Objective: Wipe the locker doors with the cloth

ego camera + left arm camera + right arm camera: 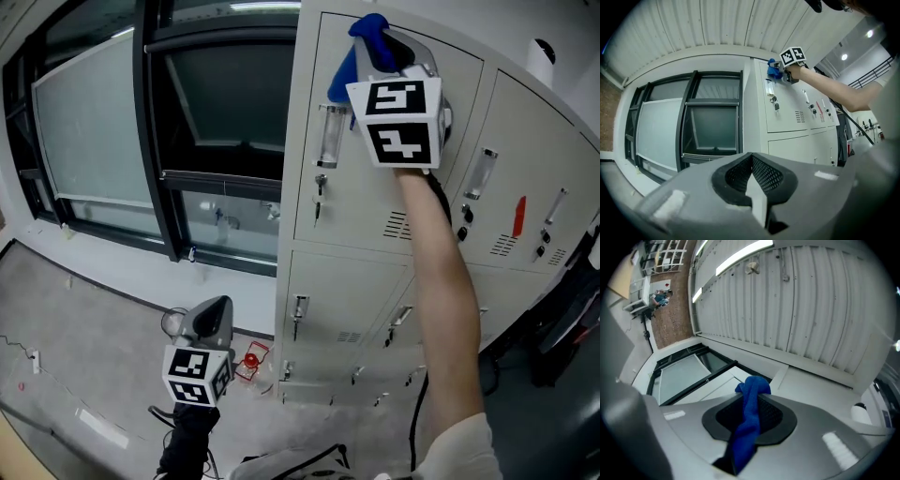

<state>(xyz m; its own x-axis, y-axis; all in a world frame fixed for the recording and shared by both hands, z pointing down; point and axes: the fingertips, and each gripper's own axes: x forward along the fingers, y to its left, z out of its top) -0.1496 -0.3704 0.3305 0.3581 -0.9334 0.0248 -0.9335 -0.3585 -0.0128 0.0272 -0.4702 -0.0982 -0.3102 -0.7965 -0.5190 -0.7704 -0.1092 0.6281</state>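
A blue cloth (361, 52) is pinched in my right gripper (380, 42), held high against the top of the upper-left locker door (361, 202). In the right gripper view the cloth (750, 423) runs between the shut jaws and sticks out past them. From the left gripper view the cloth (774, 70) and the right gripper (780, 70) show far off at the grey lockers (797, 117). My left gripper (214, 314) hangs low near the floor, left of the lockers, its jaws closed together with nothing in them (752, 176).
Dark-framed windows (202, 141) stand left of the lockers. Each door carries a clear handle (328, 136) with a key (320, 185) under it. A small red object (250, 360) lies on the floor by the locker base. Dark equipment (567, 319) sits at the right.
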